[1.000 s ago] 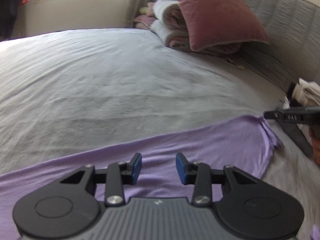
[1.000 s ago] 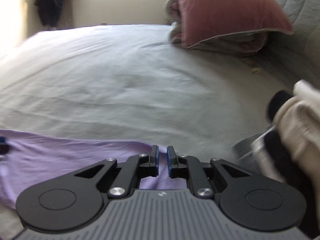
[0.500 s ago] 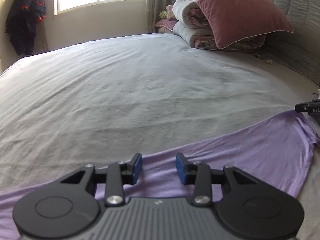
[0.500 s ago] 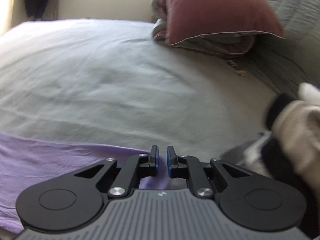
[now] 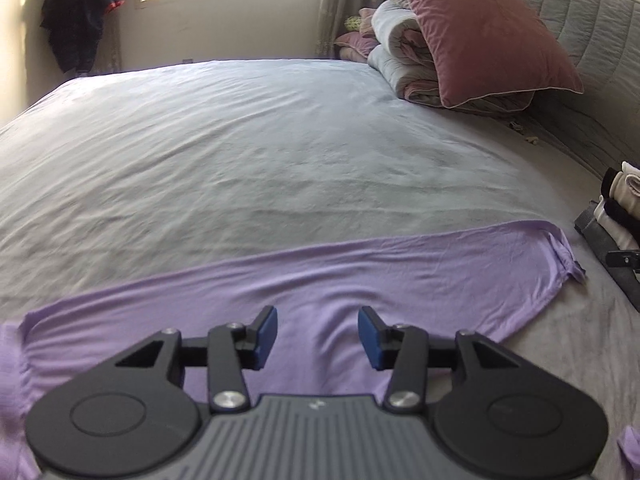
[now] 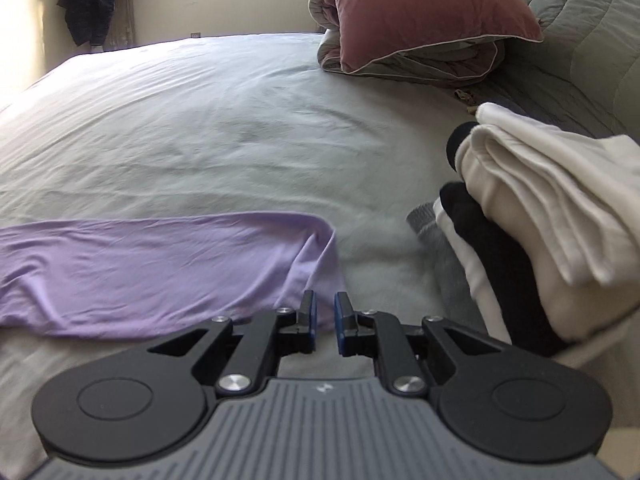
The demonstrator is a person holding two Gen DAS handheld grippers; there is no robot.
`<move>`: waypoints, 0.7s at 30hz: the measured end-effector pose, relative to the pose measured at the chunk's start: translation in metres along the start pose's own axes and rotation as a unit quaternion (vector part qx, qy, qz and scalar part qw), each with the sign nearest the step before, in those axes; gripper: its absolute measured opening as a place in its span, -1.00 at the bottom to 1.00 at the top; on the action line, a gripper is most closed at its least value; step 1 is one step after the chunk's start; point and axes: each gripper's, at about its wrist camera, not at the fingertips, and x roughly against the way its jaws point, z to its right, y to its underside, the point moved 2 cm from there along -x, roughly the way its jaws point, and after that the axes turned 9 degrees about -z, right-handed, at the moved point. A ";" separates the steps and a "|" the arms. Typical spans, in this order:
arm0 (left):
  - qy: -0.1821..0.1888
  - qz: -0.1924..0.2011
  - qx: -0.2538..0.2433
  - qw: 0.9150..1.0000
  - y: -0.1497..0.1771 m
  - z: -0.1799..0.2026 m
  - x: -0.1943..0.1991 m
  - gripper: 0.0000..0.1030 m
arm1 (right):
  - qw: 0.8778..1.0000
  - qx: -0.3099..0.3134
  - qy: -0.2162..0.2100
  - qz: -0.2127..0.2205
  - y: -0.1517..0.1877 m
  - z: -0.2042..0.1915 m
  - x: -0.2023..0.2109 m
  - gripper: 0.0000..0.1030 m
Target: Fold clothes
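Observation:
A lilac garment lies spread flat across the near part of the grey bed sheet. My left gripper is open and empty, hovering over the garment's middle. In the right wrist view the garment ends in a folded corner just left of my right gripper. The right gripper's pads stand a small gap apart with nothing between them, just off the corner.
A stack of folded white, black and grey clothes sits on the bed at the right, also in the left wrist view. A maroon pillow rests on rolled bedding at the grey headboard. A dark jacket hangs by the window.
The right gripper has let go of the garment's corner, which now lies on the sheet, and drawn back. The left gripper has pulled back, so more of the garment shows.

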 end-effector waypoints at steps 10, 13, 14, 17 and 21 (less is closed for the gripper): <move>0.010 -0.017 0.031 0.999 0.058 -0.030 0.045 -0.10 | 1.000 -0.001 -0.023 -0.005 0.044 -0.021 0.048 -0.40; 0.011 -0.026 0.045 0.999 0.076 -0.040 0.053 -0.10 | 0.999 0.008 -0.028 -0.015 0.061 -0.032 0.056 -0.40; 0.012 -0.029 0.047 0.998 0.082 -0.042 0.056 -0.10 | 0.999 0.010 -0.031 -0.019 0.067 -0.034 0.057 -0.40; 0.012 -0.037 0.052 0.998 0.100 -0.050 0.064 -0.10 | 0.999 0.017 -0.038 -0.032 0.085 -0.042 0.060 -0.40; 0.020 -0.035 0.053 0.998 0.121 -0.056 0.074 -0.10 | 0.998 0.024 -0.052 -0.040 0.110 -0.046 0.060 -0.40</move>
